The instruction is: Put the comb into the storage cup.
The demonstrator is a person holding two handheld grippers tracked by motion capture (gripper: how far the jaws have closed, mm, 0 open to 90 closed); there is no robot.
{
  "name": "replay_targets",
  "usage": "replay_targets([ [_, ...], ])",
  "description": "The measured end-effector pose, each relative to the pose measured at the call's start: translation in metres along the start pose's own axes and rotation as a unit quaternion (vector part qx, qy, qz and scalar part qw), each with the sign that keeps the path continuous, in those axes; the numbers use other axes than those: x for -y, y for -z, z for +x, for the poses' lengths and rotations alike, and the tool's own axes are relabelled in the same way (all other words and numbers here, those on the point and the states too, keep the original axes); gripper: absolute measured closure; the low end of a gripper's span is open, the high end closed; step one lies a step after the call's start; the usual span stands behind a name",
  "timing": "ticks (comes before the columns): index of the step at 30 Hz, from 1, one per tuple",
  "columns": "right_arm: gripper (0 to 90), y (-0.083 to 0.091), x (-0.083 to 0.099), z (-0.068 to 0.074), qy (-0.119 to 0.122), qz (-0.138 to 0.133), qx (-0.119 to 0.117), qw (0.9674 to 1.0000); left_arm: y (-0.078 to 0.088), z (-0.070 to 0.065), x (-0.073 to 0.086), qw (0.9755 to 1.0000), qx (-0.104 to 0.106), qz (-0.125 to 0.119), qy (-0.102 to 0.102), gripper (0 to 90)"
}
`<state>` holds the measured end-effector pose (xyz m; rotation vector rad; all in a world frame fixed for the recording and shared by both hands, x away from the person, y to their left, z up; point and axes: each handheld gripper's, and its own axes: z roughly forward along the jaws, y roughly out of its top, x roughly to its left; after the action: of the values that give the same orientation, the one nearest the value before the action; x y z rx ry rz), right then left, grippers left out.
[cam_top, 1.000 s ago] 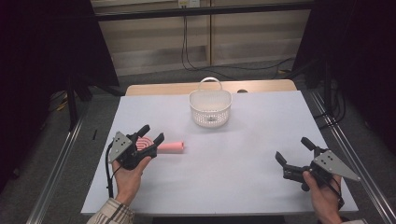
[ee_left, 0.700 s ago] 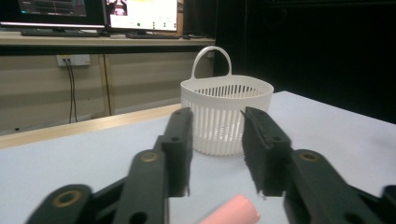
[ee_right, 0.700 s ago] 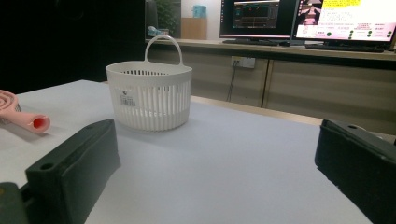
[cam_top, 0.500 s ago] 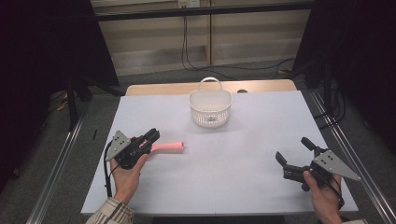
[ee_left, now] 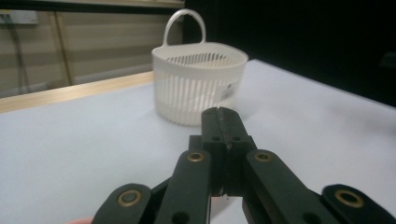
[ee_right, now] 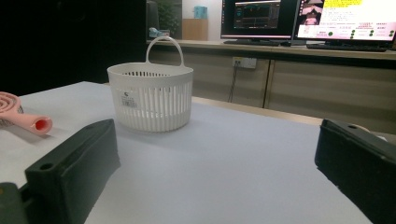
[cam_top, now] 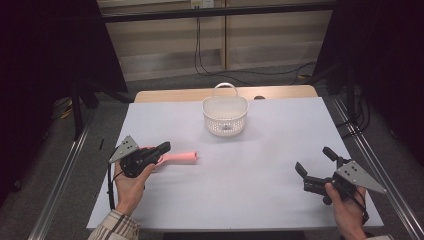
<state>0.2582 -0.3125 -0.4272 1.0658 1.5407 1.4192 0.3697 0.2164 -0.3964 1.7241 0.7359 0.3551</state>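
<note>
i see the pink brush [cam_top: 176, 158] lying flat on the white table [cam_top: 260, 185], in the left part, nearer to the front edge than to the basket. its long axis goes left to right across the table. the round open end of the handle points to the right, toward the middle of the table, and the wider head end is at the left, under my left gripper [cam_top: 159, 150]. in the right gripper view the head looks round with rings on it, and the handle end is a small tube mouth.

my left gripper has just been closing, and now its jaws are pressed together over the head end of the brush; in the left gripper view the two black jaws meet with no gap, and a little pink shows below them.

my right gripper [cam_top: 314, 167] rests near the right front corner, its jaws spread wide with nothing between.

the white basket [cam_top: 225, 116] stands upright near the far edge, well apart from the brush. between them the table surface is bare, and also between the two grippers.
</note>
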Motion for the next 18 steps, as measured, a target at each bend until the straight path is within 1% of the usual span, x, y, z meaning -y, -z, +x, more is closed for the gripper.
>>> replay_targets([
  [1,0.0,0.000,0.000,0.000,-0.001,-0.001,0.000,1.0000,-0.001,0.001,0.000,1.0000,0.004,0.008,-0.001,90.0],
  [2,0.0,0.000,0.000,0.000,-0.001,-0.001,0.000,1.0000,-0.001,0.001,-0.001,0.9999,0.003,0.014,-0.004,90.0],
  [4,0.0,0.000,0.000,0.000,0.000,0.000,-0.001,1.0000,-0.003,0.002,-0.002,0.9995,0.012,0.029,-0.001,90.0],
  [5,0.0,0.000,0.000,0.000,-0.001,0.000,-0.002,1.0000,-0.003,0.002,-0.003,0.9993,0.011,0.036,-0.006,90.0],
  [6,0.0,0.000,0.000,0.000,0.000,0.000,-0.002,1.0000,-0.004,0.002,-0.003,0.9990,0.011,0.042,-0.005,90.0],
  [8,0.0,0.000,0.000,0.000,0.000,-0.001,-0.002,1.0000,-0.004,0.002,-0.005,0.9983,0.016,0.055,-0.008,90.0],
  [9,0.0,0.000,0.000,0.001,-0.001,-0.002,-0.002,1.0000,-0.005,0.002,-0.006,0.9977,0.018,0.064,-0.014,90.0],
  [10,0.0,0.000,0.000,0.000,0.002,0.001,0.000,1.0000,-0.006,0.002,-0.006,0.9972,0.022,0.070,-0.015,90.0],
  [11,0.0,0.000,0.000,0.000,0.003,0.001,0.001,1.0000,-0.007,0.003,-0.006,0.9970,0.031,0.070,-0.007,90.0],
  [12,0.0,0.000,0.000,0.000,0.003,0.001,0.001,1.0000,-0.008,0.005,-0.007,0.9967,0.029,0.076,-0.002,90.0],
  [13,0.0,0.001,0.000,0.000,0.000,-0.001,0.001,1.0000,-0.011,0.005,-0.008,0.9961,0.027,0.084,-0.005,90.0],
  [15,0.0,0.001,0.000,0.000,0.001,0.000,0.001,1.0000,-0.014,0.007,-0.009,0.9948,0.024,0.098,-0.012,90.0],
  [16,0.0,0.001,0.000,0.000,-0.001,0.000,0.001,1.0000,-0.016,0.008,-0.009,0.9944,0.032,0.100,-0.007,90.0],
  [17,0.0,0.000,0.000,0.000,0.000,-0.001,0.000,1.0000,-0.018,0.010,-0.011,0.9928,0.047,0.109,-0.015,90.0],
  [18,0.0,0.000,0.000,0.000,0.000,0.001,0.002,1.0000,-0.020,0.011,-0.013,0.9911,0.045,0.121,-0.030,90.0],
])
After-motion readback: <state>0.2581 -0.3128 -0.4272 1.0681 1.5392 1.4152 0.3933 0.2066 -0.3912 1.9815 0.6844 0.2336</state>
